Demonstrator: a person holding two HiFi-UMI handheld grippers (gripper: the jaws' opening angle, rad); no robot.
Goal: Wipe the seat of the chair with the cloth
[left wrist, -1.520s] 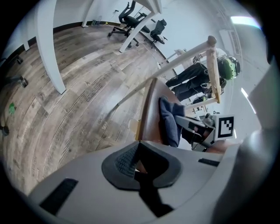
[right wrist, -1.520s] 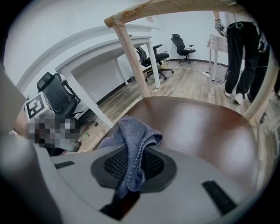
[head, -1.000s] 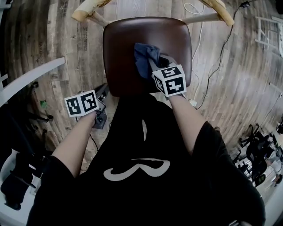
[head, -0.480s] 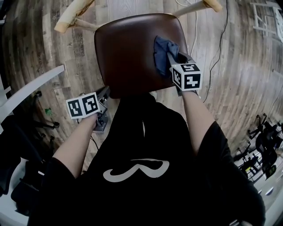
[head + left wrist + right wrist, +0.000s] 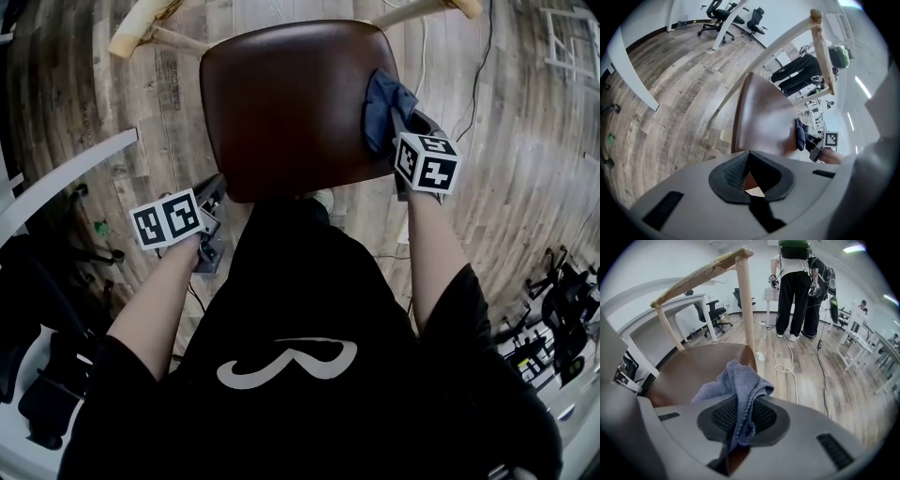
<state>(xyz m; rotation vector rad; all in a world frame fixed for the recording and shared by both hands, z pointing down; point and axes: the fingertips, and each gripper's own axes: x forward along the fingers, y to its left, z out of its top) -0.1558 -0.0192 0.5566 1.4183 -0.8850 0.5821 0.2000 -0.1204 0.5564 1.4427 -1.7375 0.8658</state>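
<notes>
The chair's brown seat point(image 5: 286, 103) lies below me on the wooden floor. A blue cloth point(image 5: 382, 105) rests on the seat's right edge, bunched up, with my right gripper point(image 5: 398, 127) shut on it. In the right gripper view the cloth point(image 5: 737, 383) hangs out between the jaws over the seat point(image 5: 691, 371). My left gripper point(image 5: 214, 204) hangs off the seat's front left corner, shut and holding nothing. From the left gripper point(image 5: 750, 185) view, the seat point(image 5: 764, 119), the cloth point(image 5: 800, 135) and the right gripper point(image 5: 814, 149) show at the far side.
Pale wooden chair back posts point(image 5: 141, 37) stick out behind the seat. A cable point(image 5: 473, 84) runs across the floor to the right. A white desk edge point(image 5: 66, 183) curves at the left. Two people point(image 5: 799, 291) stand beyond the chair, with office chairs point(image 5: 712, 310) farther back.
My right gripper has dragged the cloth from the middle of the seat to its right edge. The left gripper has stayed by the front left corner.
</notes>
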